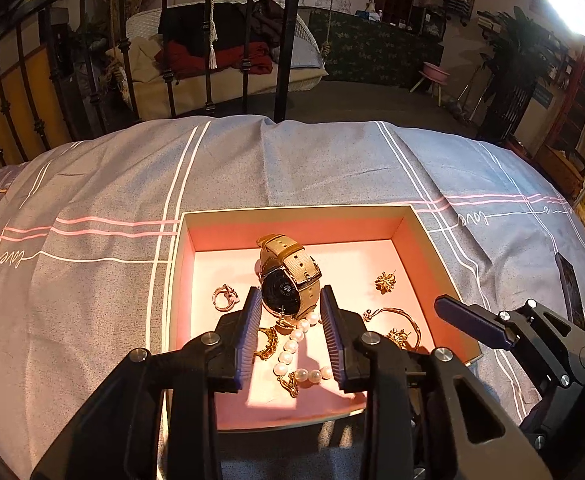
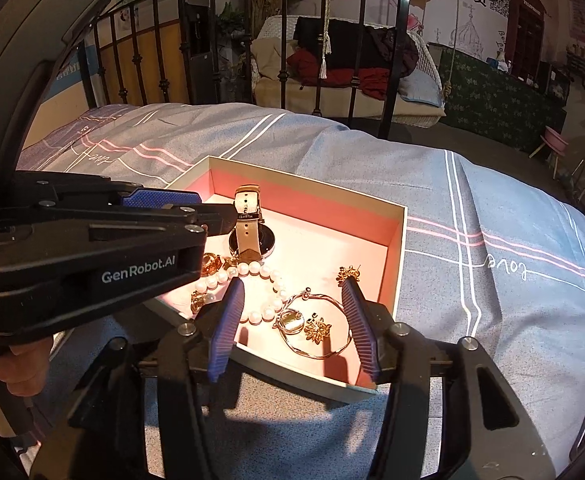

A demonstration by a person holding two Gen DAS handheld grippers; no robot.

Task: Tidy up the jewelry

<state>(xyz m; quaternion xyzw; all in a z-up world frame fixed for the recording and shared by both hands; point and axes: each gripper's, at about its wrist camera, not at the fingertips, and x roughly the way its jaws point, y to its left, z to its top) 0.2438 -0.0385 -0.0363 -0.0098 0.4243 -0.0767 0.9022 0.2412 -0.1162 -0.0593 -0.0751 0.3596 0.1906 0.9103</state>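
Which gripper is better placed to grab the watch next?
Left. The left gripper is open with the watch just ahead between its fingers. The right gripper sits over the gold bangle, nearer the box's front.

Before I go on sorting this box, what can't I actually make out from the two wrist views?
- Near left corner of the box: right wrist view, hidden by the left gripper.
- Gold ring: left wrist view, partly behind the left finger pad.
- Watch dial: faces away in both views.
- Dark flat object on the bedspread: cut off by the right gripper; unidentifiable.
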